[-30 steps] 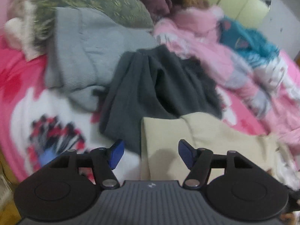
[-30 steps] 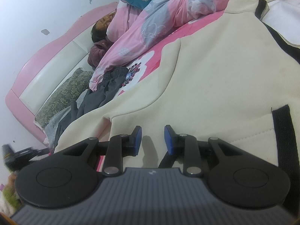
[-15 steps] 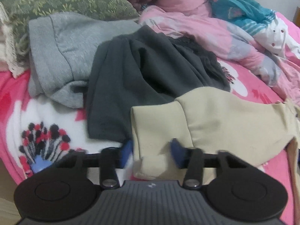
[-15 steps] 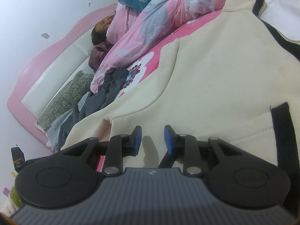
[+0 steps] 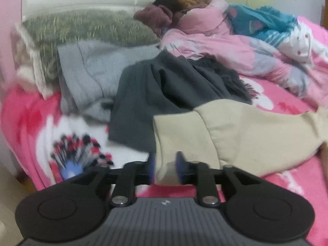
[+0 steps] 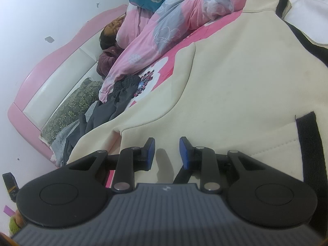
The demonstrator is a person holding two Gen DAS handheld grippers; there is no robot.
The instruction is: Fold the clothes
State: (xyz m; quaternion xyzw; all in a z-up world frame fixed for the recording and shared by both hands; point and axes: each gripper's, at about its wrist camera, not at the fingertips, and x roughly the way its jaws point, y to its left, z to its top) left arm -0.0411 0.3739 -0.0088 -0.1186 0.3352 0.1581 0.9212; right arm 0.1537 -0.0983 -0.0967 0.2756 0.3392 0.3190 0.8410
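A cream sweatshirt [image 6: 235, 92] with black trim [image 6: 309, 143] lies spread on the pink bed. Its sleeve [image 5: 246, 135] reaches left over a dark grey garment [image 5: 164, 94]. My left gripper [image 5: 165, 164] has the sleeve's cuff bunched between its blue pads, which press on it while the jaws are opening slightly. My right gripper [image 6: 167, 151] rests low over the sweatshirt's body near the armpit. Its pads [image 6: 150, 150] stand a little apart, with flat cream cloth and a shadow showing in the gap and nothing pinched.
A light grey sweater [image 5: 92, 67] and a green patterned pillow [image 5: 88, 28] lie at the back left. A person [image 5: 174, 0] lies under a pink quilt [image 5: 225, 47] along the far side. The pink-and-white headboard [image 6: 51, 82] stands behind, and the flowered sheet [image 5: 26, 114] drops off at the left.
My left gripper went from wide open to closed on the sleeve cuff and has shifted sideways with it. The right gripper has stayed where it was.
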